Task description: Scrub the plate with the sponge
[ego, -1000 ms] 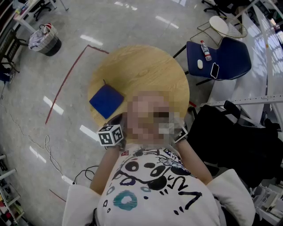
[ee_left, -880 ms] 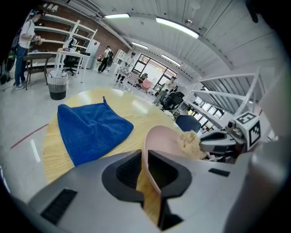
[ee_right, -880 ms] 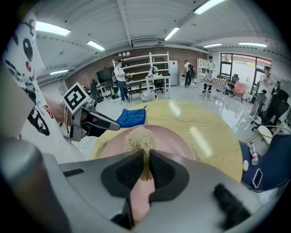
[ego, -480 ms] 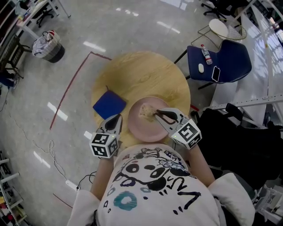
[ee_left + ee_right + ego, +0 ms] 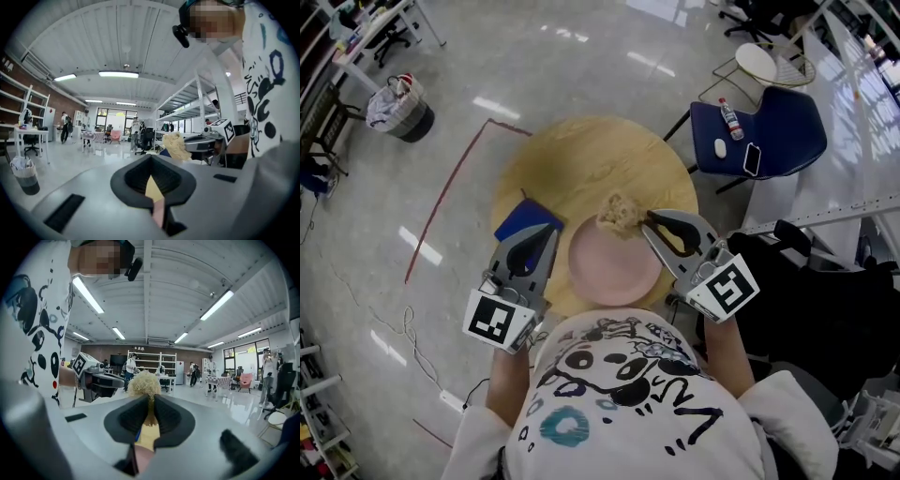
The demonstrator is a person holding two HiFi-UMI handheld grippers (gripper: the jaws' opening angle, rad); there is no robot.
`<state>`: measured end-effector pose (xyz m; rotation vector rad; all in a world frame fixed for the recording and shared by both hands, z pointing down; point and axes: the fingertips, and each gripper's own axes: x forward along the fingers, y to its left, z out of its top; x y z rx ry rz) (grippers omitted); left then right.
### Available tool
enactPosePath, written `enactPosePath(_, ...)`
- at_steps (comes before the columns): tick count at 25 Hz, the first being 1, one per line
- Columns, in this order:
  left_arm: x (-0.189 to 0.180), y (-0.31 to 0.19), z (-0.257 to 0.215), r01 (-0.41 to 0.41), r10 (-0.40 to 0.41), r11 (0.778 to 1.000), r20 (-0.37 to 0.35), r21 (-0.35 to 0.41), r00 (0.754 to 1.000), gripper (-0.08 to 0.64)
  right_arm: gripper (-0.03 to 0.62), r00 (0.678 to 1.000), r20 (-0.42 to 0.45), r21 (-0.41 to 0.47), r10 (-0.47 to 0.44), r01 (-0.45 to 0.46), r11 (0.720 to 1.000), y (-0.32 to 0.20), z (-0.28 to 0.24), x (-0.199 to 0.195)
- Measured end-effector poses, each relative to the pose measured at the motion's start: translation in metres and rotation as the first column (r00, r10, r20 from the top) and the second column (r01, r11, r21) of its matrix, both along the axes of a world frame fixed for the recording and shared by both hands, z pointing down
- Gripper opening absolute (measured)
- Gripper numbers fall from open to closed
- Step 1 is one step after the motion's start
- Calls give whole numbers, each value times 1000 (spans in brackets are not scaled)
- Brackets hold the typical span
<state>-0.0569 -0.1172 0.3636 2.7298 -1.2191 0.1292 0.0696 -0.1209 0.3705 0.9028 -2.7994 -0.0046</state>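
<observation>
The right gripper is clamped on the sponge, a pale, frizzy tuft that sticks out past the jaw tips. In the head view the sponge sits at the far rim of the plate; whether it touches the rim cannot be told. The left gripper has its jaws together with nothing between them. It hangs just beside the plate's left edge, apart from it.

The plate is round, smooth and pink. It lies on the near half of the round table, with its near rim close to the table's edge in front of the person. Beyond the sponge there is bare, light wood out to the far edge. A flat blue square pad lies left of the plate, partly under the left gripper and at the table's left rim.

Only the head view shows the plate whole. Each gripper view gives just a sliver of pink and wood through the gap behind the dark, ribbed jaw pads. Those views also show each gripper from the other's side, along with shelving racks, ceiling light strips and people well off across a glossy floor.

Past the table, a dark blue chair stands to the right, and a red line crosses the floor to the left.
</observation>
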Motion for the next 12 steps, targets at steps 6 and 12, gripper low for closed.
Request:
enactPosePath(6, 9, 4, -32, -40, 41, 996, -12, 79, 999, 15, 53, 996, 79, 128, 34, -44, 991, 3, -47, 7)
enactPosePath(12, 7, 4, -47, -41, 45, 992, -28, 123, 999, 15, 52, 996, 78, 163, 48, -61, 985, 6, -58, 10)
